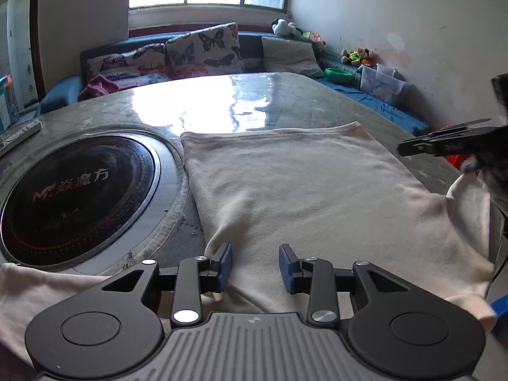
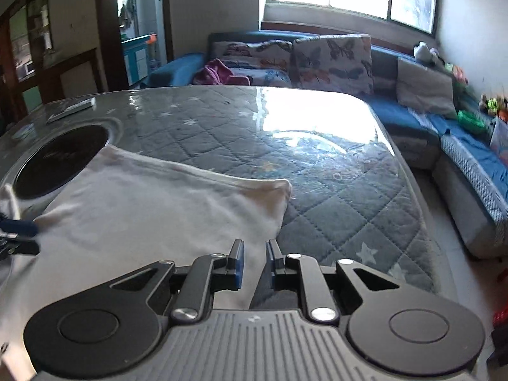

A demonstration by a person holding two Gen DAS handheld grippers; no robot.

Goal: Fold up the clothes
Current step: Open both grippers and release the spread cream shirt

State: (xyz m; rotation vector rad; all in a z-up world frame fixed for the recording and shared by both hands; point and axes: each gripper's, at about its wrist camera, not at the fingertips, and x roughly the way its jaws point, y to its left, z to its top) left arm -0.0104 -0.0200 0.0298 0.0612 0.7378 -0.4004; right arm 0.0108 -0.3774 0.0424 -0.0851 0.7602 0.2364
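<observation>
Landmark: the round black cooktop [image 1: 79, 200] sunk into the table [image 1: 285, 101], ringed in grey metal, with printed lettering on its glass.
Hidden or cut off: left of the cooktop a flat pale object [image 1: 19, 135] runs out of the left wrist view; I cannot tell what it is. The cream garment [image 1: 301, 184] hangs over the table's near edge, so its lower part is out of sight.
Garment: soft matte knit, lying flat just right of the cooktop, its left edge touching the metal ring; one loose part lies in front of the cooktop.
Left gripper [image 1: 255, 265]: over the garment's near part, right of the cooktop, blue-padded fingers set wide apart, nothing between them.
Right gripper [image 2: 255, 262]: well right of the cooktop at the garment's right edge, fingers a narrow gap apart; whether cloth is pinched there I cannot tell.
Table cover: grey quilted diamonds with stars under glossy clear plastic that glares.
Beyond the cooktop: blue sofa [image 2: 412, 117], butterfly cushions [image 1: 203, 49].
</observation>
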